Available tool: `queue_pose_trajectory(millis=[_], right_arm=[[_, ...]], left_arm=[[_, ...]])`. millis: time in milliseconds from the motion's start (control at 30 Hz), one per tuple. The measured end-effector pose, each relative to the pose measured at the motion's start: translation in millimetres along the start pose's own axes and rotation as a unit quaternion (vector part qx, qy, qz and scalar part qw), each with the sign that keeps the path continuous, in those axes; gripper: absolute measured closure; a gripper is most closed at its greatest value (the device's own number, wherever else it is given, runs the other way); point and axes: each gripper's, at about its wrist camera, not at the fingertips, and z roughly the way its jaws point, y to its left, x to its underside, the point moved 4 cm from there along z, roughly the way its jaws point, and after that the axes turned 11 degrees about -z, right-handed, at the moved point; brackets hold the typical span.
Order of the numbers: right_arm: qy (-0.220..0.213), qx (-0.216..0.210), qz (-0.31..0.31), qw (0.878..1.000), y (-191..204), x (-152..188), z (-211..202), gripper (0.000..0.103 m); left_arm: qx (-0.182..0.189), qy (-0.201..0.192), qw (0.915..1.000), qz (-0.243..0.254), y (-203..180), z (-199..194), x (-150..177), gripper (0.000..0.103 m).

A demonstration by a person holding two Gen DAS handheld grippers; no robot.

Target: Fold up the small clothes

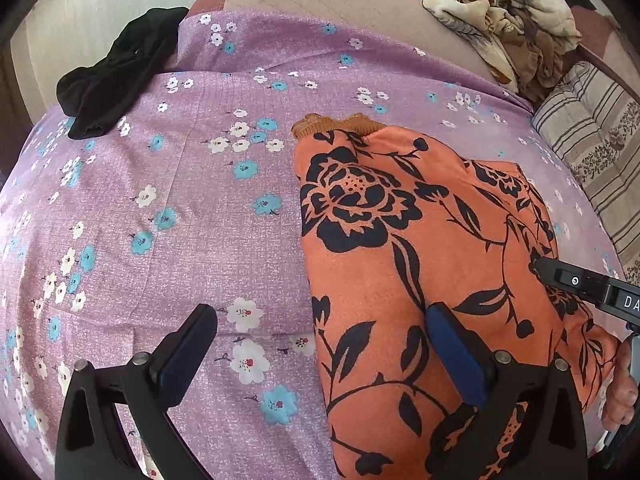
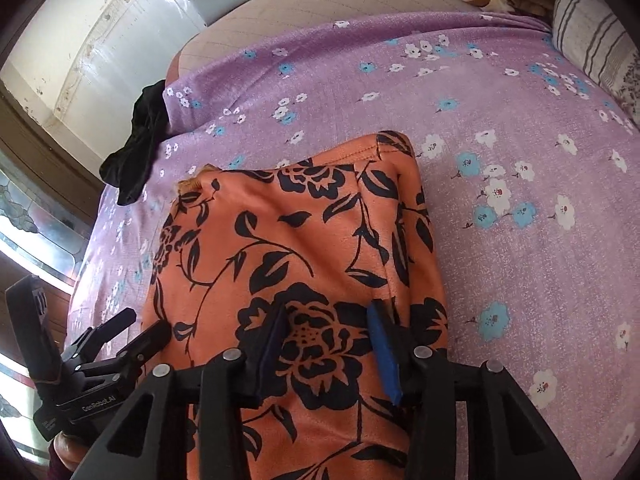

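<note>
An orange garment with a black flower print (image 1: 404,248) lies folded on the purple flowered bedsheet (image 1: 192,208); it also shows in the right wrist view (image 2: 288,248). My left gripper (image 1: 320,344) is open, its left finger over the sheet and its right finger (image 1: 456,356) on the garment's left part. My right gripper (image 2: 330,344) is open with both fingers low over the garment's near end; nothing is pinched. The right gripper's body shows at the right edge of the left wrist view (image 1: 580,284), and the left gripper shows at the lower left of the right wrist view (image 2: 120,344).
A black garment (image 1: 116,76) lies at the sheet's far left edge. A crumpled beige patterned cloth (image 1: 508,20) lies at the back right. A striped pillow (image 1: 596,140) is at the right. A wall and window (image 2: 60,120) stand left of the bed.
</note>
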Motion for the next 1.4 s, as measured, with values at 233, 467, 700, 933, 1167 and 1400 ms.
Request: queue_pose_trajectory(millis=[233, 467, 700, 933, 1167, 1400], right_arm=[[-0.011, -0.037, 0.023, 0.999, 3.1, 3.4, -27.0, 0.056], [-0.014, -0.057, -0.010, 0.998, 11.7, 29.4, -70.2, 0.056], [0.058, -0.048, -0.016, 0.997, 9.9, 45.4, -40.5, 0.056], [-0.013, -0.070, 0.016, 0.997, -11.3, 21.4, -61.6, 0.056], [-0.039, -0.088, 0.112, 0.989, -66.5, 4.7, -52.0, 0.030], [-0.017, -0.080, 0.142, 0.986, -88.3, 6.4, -18.7, 0.030]], left_arm=[[-0.044, -0.003, 0.9982, 0.040, -9.8, -22.8, 15.6, 0.000], [-0.035, -0.003, 0.9978, 0.056, -17.2, -51.0, 38.5, 0.000], [-0.003, 0.077, 0.9968, 0.023, -12.2, -24.2, 50.3, 0.000], [0.005, 0.038, 0.9992, 0.009, -4.8, -34.4, 24.1, 0.000], [0.029, 0.045, 0.9985, 0.005, 2.7, -14.0, -1.3, 0.000], [0.093, 0.086, 0.9915, -0.030, 1.5, 10.9, -9.1, 0.000]])
